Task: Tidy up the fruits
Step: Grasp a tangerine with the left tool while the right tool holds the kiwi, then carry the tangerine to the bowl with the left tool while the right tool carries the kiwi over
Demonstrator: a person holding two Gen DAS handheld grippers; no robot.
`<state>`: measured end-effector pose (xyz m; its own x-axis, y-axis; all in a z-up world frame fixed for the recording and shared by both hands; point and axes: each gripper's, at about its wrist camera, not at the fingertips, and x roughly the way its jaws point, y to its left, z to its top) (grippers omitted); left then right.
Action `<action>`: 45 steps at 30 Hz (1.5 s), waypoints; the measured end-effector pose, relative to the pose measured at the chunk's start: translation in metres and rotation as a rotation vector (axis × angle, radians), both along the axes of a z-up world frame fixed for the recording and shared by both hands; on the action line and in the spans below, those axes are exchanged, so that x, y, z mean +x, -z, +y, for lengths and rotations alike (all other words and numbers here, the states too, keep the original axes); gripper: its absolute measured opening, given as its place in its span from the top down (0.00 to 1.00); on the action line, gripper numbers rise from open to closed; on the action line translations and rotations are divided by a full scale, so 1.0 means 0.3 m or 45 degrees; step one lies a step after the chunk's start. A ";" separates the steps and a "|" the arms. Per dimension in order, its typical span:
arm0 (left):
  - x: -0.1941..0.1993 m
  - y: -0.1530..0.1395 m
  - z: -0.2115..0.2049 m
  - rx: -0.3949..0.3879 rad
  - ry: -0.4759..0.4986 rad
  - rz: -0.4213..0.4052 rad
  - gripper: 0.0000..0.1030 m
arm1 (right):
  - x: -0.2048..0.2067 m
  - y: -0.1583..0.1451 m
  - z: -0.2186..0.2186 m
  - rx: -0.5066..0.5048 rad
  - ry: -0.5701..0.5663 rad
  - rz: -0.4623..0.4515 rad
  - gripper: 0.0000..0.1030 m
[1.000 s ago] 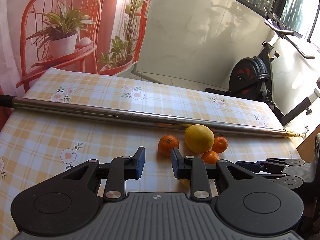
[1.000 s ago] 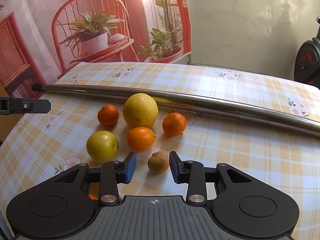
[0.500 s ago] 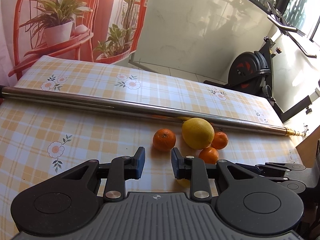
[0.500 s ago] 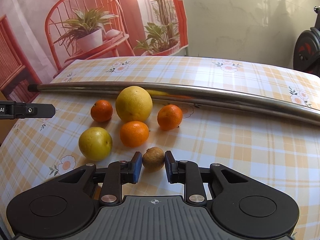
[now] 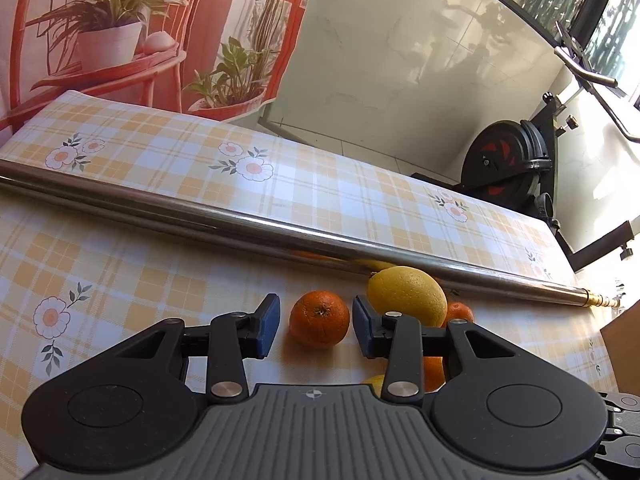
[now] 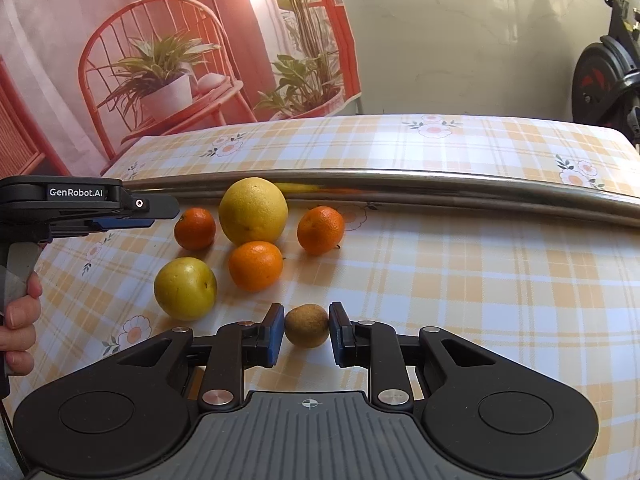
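Observation:
In the right wrist view my right gripper (image 6: 306, 334) is shut on a small brown round fruit (image 6: 307, 325) that rests on the checked tablecloth (image 6: 480, 280). Beyond it lie a yellow-green fruit (image 6: 185, 288), an orange (image 6: 256, 265), two mandarins (image 6: 195, 228) (image 6: 320, 230) and a large yellow citrus (image 6: 253, 210). My left gripper (image 5: 315, 326) has its jaws opening. The left mandarin (image 5: 319, 324) sits in the gap at its blue pads (image 5: 268, 326), untouched. From the side, the left gripper (image 6: 156, 212) reaches just short of that mandarin.
A long steel pole (image 5: 240, 220) lies across the table behind the fruit. A person's hand (image 6: 18, 320) holds the left gripper's handle at the left edge. An exercise bike (image 5: 508, 160) stands past the table's far right end. A cardboard edge (image 5: 624, 344) shows at right.
My left gripper has come forward and down to the left mandarin, and its jaws have spread wider. My right gripper has closed on the small brown fruit.

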<state>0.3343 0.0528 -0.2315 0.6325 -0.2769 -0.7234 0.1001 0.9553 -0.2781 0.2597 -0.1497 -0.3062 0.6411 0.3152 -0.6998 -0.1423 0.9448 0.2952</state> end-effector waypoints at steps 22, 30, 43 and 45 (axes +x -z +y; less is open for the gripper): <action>0.017 0.047 -0.016 0.051 0.053 0.028 0.61 | -0.047 -0.020 -0.033 0.061 0.053 -0.014 0.78; -0.091 -0.032 0.021 0.059 0.066 -0.020 0.61 | -0.096 -0.052 -0.039 0.081 0.059 -0.053 0.78; -0.319 -0.160 0.058 0.074 0.049 -0.101 0.61 | -0.216 -0.102 -0.023 0.101 0.044 -0.078 0.79; -0.352 -0.176 0.054 0.083 0.056 -0.122 0.61 | -0.235 -0.113 -0.018 0.105 0.034 -0.085 0.84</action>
<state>0.2286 0.0691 -0.1787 0.6878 -0.2604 -0.6776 0.1659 0.9651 -0.2026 0.1892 -0.1551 -0.2723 0.6941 0.3521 -0.6278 -0.1393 0.9214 0.3628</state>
